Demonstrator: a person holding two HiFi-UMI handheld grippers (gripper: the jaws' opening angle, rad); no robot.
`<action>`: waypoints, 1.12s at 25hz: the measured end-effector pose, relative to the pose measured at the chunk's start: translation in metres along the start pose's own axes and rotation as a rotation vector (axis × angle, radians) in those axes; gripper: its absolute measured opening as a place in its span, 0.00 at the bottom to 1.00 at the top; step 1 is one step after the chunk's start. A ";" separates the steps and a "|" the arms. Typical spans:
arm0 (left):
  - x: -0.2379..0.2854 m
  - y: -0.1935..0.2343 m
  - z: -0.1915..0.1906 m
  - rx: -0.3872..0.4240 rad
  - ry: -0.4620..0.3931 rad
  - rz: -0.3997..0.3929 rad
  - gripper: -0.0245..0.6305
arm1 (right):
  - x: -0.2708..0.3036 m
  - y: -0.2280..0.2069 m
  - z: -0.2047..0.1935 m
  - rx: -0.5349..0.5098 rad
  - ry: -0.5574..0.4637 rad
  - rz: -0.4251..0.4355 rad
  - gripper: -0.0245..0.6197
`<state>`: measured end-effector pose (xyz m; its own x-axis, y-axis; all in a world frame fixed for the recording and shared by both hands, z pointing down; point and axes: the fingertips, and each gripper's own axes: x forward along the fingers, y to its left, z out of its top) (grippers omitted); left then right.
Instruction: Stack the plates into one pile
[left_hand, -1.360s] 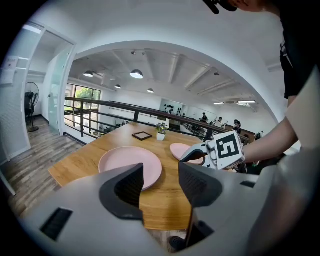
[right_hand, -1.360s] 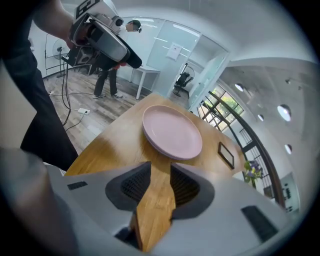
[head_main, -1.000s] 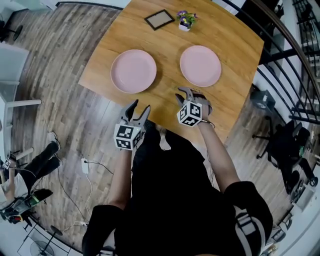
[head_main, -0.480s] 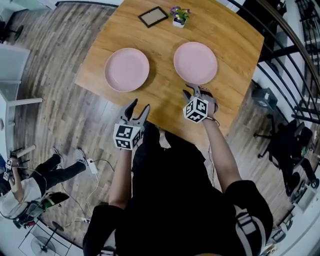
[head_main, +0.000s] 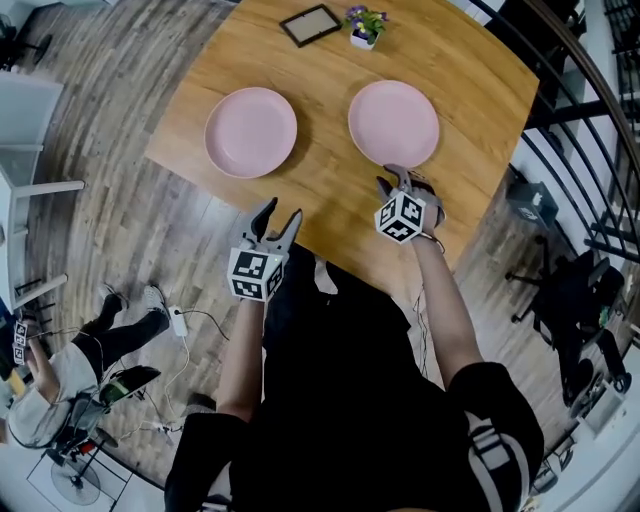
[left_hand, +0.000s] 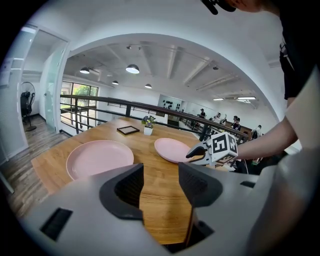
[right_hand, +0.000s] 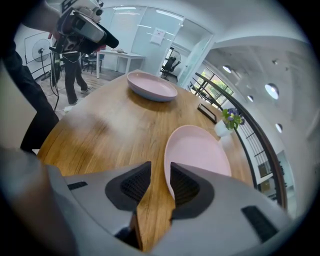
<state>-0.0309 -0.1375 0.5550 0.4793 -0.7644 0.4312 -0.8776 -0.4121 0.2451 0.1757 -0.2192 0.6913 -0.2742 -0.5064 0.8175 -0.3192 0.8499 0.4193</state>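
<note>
Two pink plates lie apart on the wooden table (head_main: 330, 190): the left plate (head_main: 251, 132) (left_hand: 99, 157) (right_hand: 151, 85) and the right plate (head_main: 393, 122) (left_hand: 172, 149) (right_hand: 197, 150). My right gripper (head_main: 395, 180) (right_hand: 160, 172) (left_hand: 194, 151) is at the right plate's near rim. Its jaws stand open, the rim's edge lies just at the gap beside the right jaw, and bare wood shows between the pads. My left gripper (head_main: 275, 222) (left_hand: 161, 172) hovers open at the table's near edge, short of the left plate, with nothing in it.
A small picture frame (head_main: 310, 24) and a potted flower (head_main: 364, 25) stand at the table's far side. A black railing (head_main: 590, 120) runs along the right, with a chair (head_main: 575, 290) below it. A person (head_main: 60, 390) is on the floor side at lower left.
My right gripper has moved forward and a little right, up to the right plate's near rim. The left gripper has stayed where it was.
</note>
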 end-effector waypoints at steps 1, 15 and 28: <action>0.000 -0.001 -0.001 0.001 0.003 0.001 0.39 | 0.002 -0.002 -0.004 0.002 0.004 -0.001 0.24; -0.011 -0.004 -0.003 -0.012 0.009 0.062 0.39 | 0.034 -0.010 -0.035 -0.059 0.046 0.020 0.21; -0.033 -0.007 -0.005 -0.081 -0.035 0.116 0.39 | 0.035 -0.013 -0.035 -0.245 0.055 0.008 0.07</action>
<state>-0.0403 -0.1068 0.5429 0.3730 -0.8218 0.4308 -0.9227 -0.2797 0.2652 0.2018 -0.2424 0.7282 -0.2244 -0.4963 0.8386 -0.0864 0.8673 0.4902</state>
